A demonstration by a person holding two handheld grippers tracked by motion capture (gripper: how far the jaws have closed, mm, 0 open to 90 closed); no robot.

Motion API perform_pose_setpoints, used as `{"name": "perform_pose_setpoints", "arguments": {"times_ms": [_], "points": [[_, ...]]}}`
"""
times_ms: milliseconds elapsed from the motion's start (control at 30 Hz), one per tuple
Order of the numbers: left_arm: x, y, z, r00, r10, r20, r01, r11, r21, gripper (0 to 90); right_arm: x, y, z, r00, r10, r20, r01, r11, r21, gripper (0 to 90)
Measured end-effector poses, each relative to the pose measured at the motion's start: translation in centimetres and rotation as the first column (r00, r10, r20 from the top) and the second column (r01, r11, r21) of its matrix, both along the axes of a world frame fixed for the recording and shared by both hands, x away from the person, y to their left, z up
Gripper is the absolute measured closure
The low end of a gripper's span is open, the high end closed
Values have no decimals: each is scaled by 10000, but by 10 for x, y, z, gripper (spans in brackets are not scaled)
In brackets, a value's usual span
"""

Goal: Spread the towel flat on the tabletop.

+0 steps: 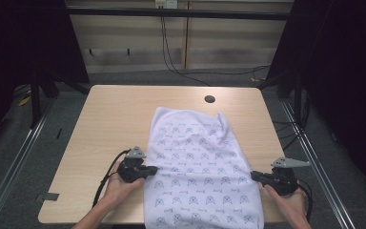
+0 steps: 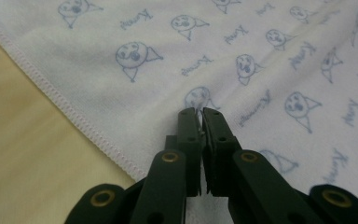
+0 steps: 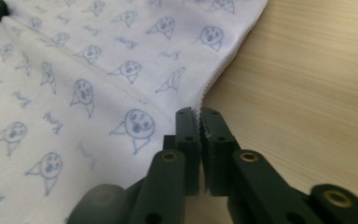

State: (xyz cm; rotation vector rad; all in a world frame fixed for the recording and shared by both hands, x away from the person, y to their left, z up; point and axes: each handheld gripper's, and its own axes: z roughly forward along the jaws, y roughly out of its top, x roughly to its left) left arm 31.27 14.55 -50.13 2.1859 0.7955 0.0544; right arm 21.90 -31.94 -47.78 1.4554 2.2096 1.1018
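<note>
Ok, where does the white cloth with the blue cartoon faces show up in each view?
High view: the printed cloth lies right of the table's centre, running off the near edge.
Left gripper view: it covers the upper right, pinched in the jaws.
Right gripper view: it covers the left, its edge in the jaws.
Shared landmark: the stitched hem against the wooden table.

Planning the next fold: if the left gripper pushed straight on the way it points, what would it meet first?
More of the cloth. The left gripper is shut on a pinch of it near the hem and points across its printed surface, probably toward the right gripper.
</note>
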Motion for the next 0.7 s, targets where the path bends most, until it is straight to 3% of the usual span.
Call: {"name": "perform_pose_setpoints", "arguments": {"times_ms": [33,100,133,233,267,300,367,400,433,500,533,633,667,700], "points": [[8,-11,-1,9996,124,271,-127,9999,103,866,1,-3,-2,9998,-178,-73,178,9998,-112,818],[13,-16,-1,9990,211,400,-218,9996,173,867,1,-5,-3,9991,-396,-120,394,9990,-218,769],[17,-18,-1,9981,317,526,-328,9992,210,867,0,-8,-2,9944,-1060,-18,1057,9927,-586,699],[19,-16,-3,9988,435,246,-432,9990,-114,861,0,-9,3,9944,-985,379,997,9945,-311,651],[19,-14,-3,9995,265,168,-263,9996,-140,849,1,-7,5,9951,-843,512,849,9963,-94,650],[18,-12,-1,9997,-8,225,7,10000,62,854,3,-4,7,9972,-381,646,366,9990,238,649],[14,-7,-1,9998,-183,-88,183,9998,-23,899,7,7,8,9969,338,708,-390,9966,727,645],[11,-5,-1,9997,-206,-129,205,9998,-79,900,14,21,6,9943,816,690,-859,9944,622,626],[7,-2,-1,9993,-343,-161,341,9993,-136,900,14,21,6,9943,816,690,-859,9944,622,626],[-1,1,-1,9976,-552,-425,541,9982,-275,900,31,44,0,9887,1433,441,-1448,9889,323,603],[-7,2,0,9963,-745,-427,737,9971,-202,900,31,44,0,9887,1433,441,-1448,9889,323,603],[-26,10,0,9924,-1104,-548,1090,9937,-265,900,51,66,-5,9835,1786,272,-1787,9839,32,570],[-36,14,2,9913,-1220,-498,1216,9925,-105,900,63,78,-10,9816,1899,190,-1886,9806,-540,563],[-36,14,2,9913,-1220,-498,1216,9925,-105,900,63,78,-10,9816,1899,190,-1886,9806,-540,563]]}}
